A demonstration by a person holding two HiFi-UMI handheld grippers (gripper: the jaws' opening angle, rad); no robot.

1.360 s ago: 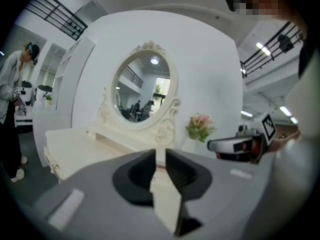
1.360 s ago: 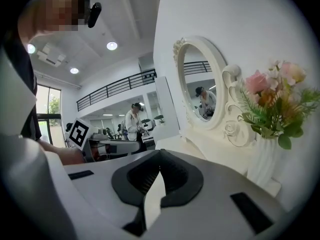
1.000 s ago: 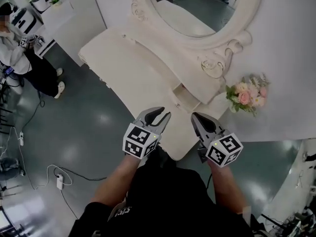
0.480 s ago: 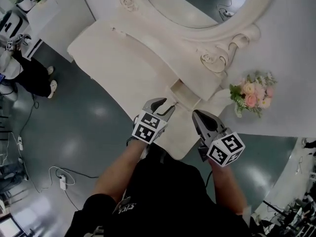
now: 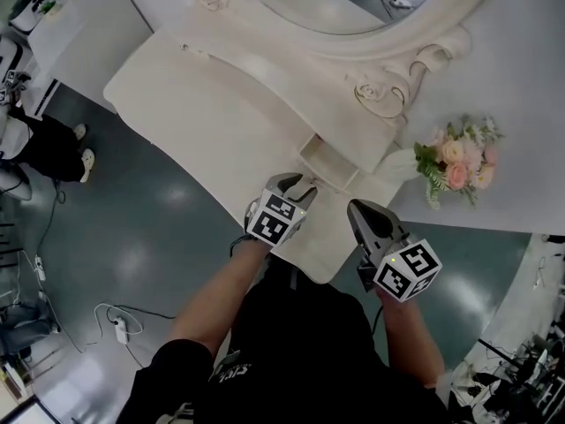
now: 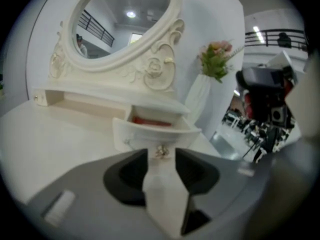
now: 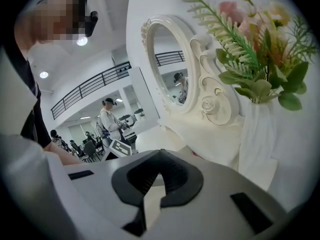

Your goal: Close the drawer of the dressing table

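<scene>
Drawer (image 5: 320, 159) sits pulled out from the low shelf under the mirror (image 5: 380, 44), near the right end of the dressing table (image 5: 203, 104). Left gripper (image 5: 298, 184) is right in front of it, tips aimed at the drawer front. Right gripper (image 5: 357, 208) is off to the right and nearer the person, over the table's front edge, clear of the drawer.

Left gripper view: left gripper (image 6: 161, 156) has its jaws a narrow gap apart, and the drawer's small metal knob (image 6: 161, 152) shows in that gap at the tips. Can't tell if the pads touch it. This view also shows the drawer (image 6: 152, 131) open, with something red (image 6: 150, 121) inside, which the head view doesn't show.

Right gripper view: right gripper (image 7: 160, 153) has its tips together, nothing between them. It looks past the drawer at the mirror (image 7: 167, 64), flowers (image 7: 255, 54) in a white vase (image 7: 257, 134), and a person (image 7: 107, 121) standing far back.

The head view is the only one that shows both grippers and the table layout, with the flowers (image 5: 459, 159) right of the drawer.

Drawer front faces the left gripper. Its long side runs along the shelf line, upper left to lower right in the head view, left to right in the left gripper view.
</scene>
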